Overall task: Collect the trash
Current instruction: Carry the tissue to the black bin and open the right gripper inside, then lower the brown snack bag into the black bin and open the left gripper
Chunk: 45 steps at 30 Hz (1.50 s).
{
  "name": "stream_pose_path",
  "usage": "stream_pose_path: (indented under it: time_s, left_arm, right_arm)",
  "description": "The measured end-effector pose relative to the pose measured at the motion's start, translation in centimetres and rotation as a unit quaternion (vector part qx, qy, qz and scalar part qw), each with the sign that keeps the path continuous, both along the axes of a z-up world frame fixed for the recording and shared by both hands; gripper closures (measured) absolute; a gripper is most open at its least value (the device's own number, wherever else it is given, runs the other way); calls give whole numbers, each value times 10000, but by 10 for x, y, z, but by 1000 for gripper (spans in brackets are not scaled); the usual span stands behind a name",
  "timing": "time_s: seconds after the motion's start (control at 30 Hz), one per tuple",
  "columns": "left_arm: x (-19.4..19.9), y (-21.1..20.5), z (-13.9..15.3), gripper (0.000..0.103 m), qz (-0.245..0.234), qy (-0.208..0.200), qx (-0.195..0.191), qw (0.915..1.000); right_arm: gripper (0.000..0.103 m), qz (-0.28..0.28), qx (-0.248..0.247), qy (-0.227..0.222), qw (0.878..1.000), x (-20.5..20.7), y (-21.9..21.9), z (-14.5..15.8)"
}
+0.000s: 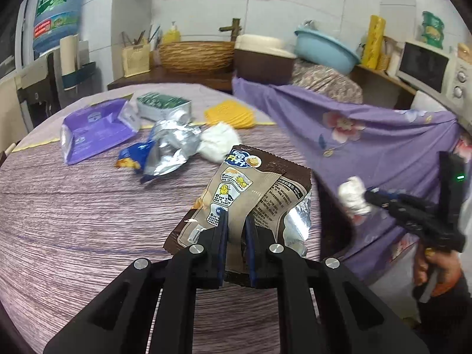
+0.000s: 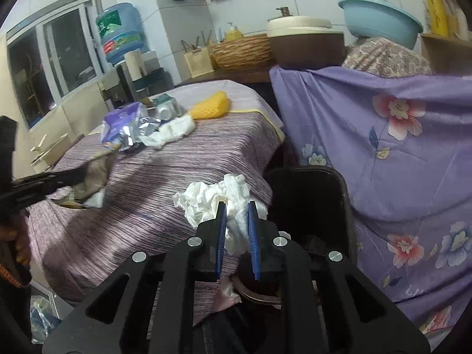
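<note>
Above the striped tablecloth point(image 1: 73, 206), the left gripper point(image 1: 236, 221) pinches a brown snack wrapper point(image 1: 250, 188) (lifted clear); the right gripper point(image 2: 237, 215) clamps crumpled white tissue point(image 2: 212, 197). A dark bin point(image 2: 309, 194) sits just beside it.

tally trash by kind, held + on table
Snack bags: 4 (brown bag, purple bag, green bag, blue-and-silver bag)
Tissue wads: 2 (held tissue, table tissue)
Total: 6
</note>
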<state>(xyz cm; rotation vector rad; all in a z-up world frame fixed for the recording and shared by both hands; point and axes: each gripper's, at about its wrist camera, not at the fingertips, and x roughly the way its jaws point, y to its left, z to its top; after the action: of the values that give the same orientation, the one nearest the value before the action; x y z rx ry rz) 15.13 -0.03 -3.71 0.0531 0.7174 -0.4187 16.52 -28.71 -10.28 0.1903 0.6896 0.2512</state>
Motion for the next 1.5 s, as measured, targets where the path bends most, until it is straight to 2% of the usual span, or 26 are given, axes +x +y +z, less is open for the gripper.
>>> stream_pose_path:
  time_s: [0.23,0.27,0.3,0.47,0.63,0.8,0.97,1.03,1.13,1.3,1.4,1.5]
  left_arm:
    - [6,-53,0,91,-513,-9,-162,9986]
    - [7,-58,0,91,-563,1,-164,9983]
    - [9,-68,-2,91,-636,0,-145,9979]
    - [17,-101,-13,91,-880,68,-3,9961]
    - [24,-131,-32,91,-1130,260,116,9932]
    - [30,-163,-56,91,-1328,468,283,9896]
    - [39,-192,-87,91,-1405,702,437,9866]
    - [43,-205,-102,91,-1405,799,520,9855]
    - [48,-221,-121,91,-1413,880,725,9834]
    - [57,-236,-149,90,-1393,1096,956,9795]
    - [62,-241,-158,81,-1372,1209,962,9784]
    - [59,-243,-160,60,-1440,1219,948,9774]
  right_arm:
    - [86,-280,-160,518,9981,31,-22,-55]
    - [80,-351,-206,577,9975,37,-24,-65]
    - [78,-426,-259,643,9967,41,-25,-73]
    - [74,-598,-293,935,9934,51,-33,-101]
    - [73,-924,-392,890,9910,38,-50,-99]
    - [73,-1496,-491,902,9834,19,-89,-92]
    - [72,-1963,-357,910,9757,-4,-125,-87]
    - [70,-2049,-312,907,9741,-9,-133,-86]
    - [61,-2111,-293,877,9731,-18,-139,-84]
    - [59,-2110,-340,862,9731,-27,-140,-82]
    - [57,-2176,-333,872,9716,-30,-144,-82]
    - [57,-2235,-328,892,9701,-33,-149,-83]
